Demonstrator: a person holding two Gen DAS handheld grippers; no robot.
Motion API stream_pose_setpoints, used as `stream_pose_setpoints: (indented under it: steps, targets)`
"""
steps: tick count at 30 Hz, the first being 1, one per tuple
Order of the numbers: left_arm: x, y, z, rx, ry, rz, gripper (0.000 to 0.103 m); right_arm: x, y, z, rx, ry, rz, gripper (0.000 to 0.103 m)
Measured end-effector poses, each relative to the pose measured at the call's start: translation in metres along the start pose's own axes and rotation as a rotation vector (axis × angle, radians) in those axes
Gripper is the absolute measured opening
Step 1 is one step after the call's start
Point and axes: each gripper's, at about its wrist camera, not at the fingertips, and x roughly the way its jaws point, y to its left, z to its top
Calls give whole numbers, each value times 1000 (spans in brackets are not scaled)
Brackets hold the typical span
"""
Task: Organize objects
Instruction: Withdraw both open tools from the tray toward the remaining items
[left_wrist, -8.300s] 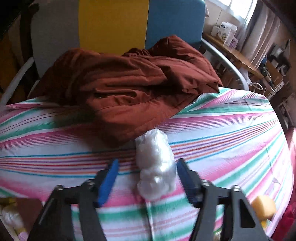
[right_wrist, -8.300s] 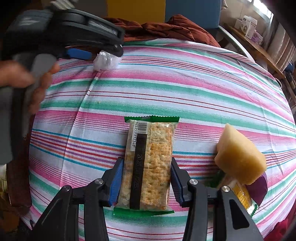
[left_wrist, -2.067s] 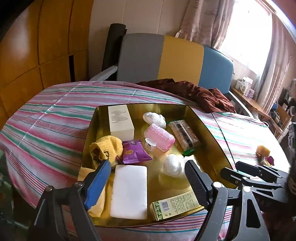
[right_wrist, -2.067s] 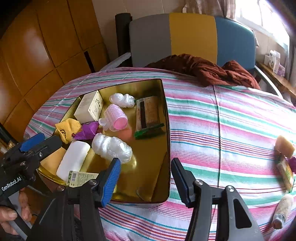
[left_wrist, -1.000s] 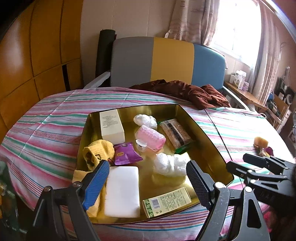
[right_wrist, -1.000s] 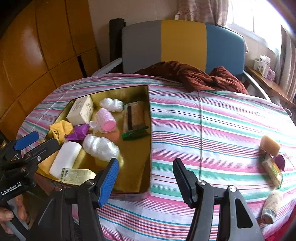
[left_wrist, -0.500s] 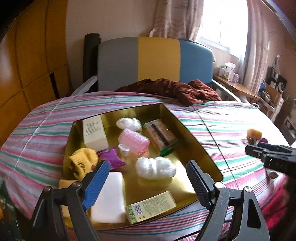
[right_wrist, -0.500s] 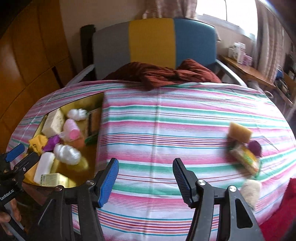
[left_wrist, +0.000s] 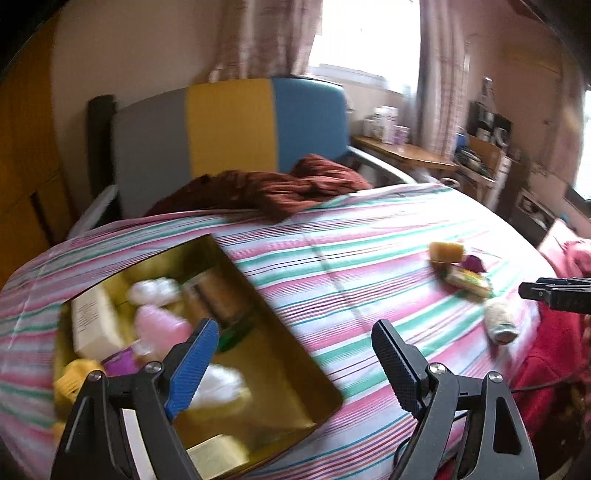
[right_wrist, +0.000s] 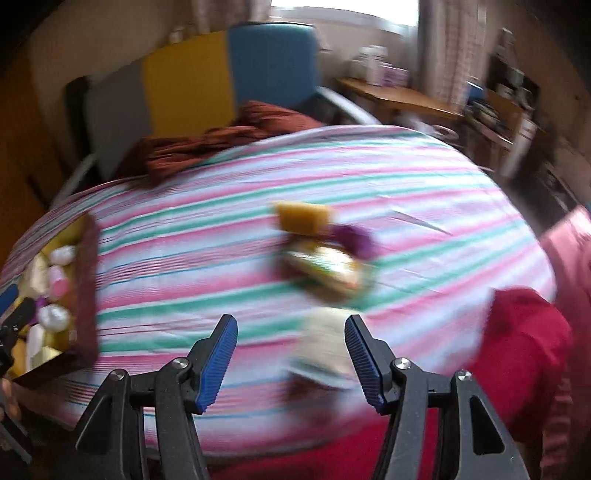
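A gold tin box (left_wrist: 295, 354) sits on the striped tablecloth at the left and holds several small items: a cream carton (left_wrist: 92, 321), a pink roller (left_wrist: 162, 328) and white plastic wads (left_wrist: 221, 380). My left gripper (left_wrist: 295, 365) is open and empty above the box's right edge. On the right of the table lie a yellow sponge (right_wrist: 303, 218), a purple packet (right_wrist: 354, 236), a snack bar (right_wrist: 328, 269) and a pale roll (right_wrist: 325, 347). My right gripper (right_wrist: 290, 354) is open and empty, close above the roll. The right wrist view is blurred.
A brown jacket (left_wrist: 266, 192) lies at the table's far edge in front of a grey, yellow and blue chair (left_wrist: 229, 129). Red cloth (right_wrist: 524, 332) hangs at the table's right edge. A cluttered wooden side table (left_wrist: 406, 151) stands behind.
Both grippers have swung right, away from the tin box toward the loose items. The right gripper now hovers near the pale roll. Both stay open and empty.
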Motion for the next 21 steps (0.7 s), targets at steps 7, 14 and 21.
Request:
stream_pose_setpoints:
  steps: [7, 14, 21]
  targets:
    - [36, -59, 15, 89, 58, -141, 84, -9, -60, -6, 126, -7, -75, 62]
    - [78, -115, 24, 112, 164, -304, 81, -5, -70, -11, 120, 3, -71, 62]
    - [103, -168, 24, 156, 240, -428, 81, -7, -87, -13, 145, -6, -80, 62]
